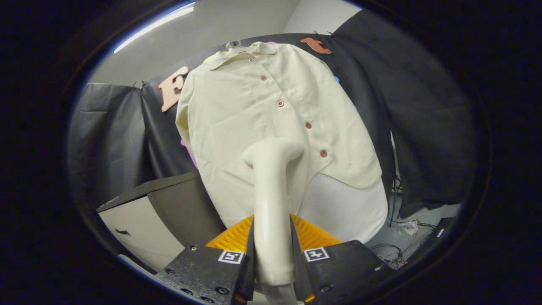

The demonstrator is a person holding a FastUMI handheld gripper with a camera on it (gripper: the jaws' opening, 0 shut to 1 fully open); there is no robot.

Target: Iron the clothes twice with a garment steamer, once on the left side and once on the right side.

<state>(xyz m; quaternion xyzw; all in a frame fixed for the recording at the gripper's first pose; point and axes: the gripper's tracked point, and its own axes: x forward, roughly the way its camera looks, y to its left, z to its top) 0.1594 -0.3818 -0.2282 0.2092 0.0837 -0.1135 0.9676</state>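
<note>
Gripper: the gripper (pixel 273 250) is closed down narrow on the garment steamer's handle, both fingers (pixel 214 264) pressing its sides, so the hold looks firm.
Garment steamer: the garment steamer (pixel 271 186) stands up from between the fingers, its handle's long axis running straight ahead along them, then bending at the head toward the shirt.
Steamer head: it lies against or just off the lower front of the shirt, beside the button placket; I cannot tell whether it touches the cloth.
Shirt: the cream button-up shirt (pixel 254 110) hangs spread flat directly ahead of the fingers, collar (pixel 243 53) farthest up, hem nearest the gripper, its long axis from hem to collar leaning a little in this view.
Buttons: the row of buttons (pixel 280 103) runs down just to the right of the steamer head.
Board: a pale ironing board or backing (pixel 351 207) shows below the hem.
Key relation: the head sits low and near the centre line, so a pass probably means travelling along the shirt's length on one side of the buttons.
Behind: black cloth wall (pixel 406 106); cables (pixel 402 231) on the floor.
</note>
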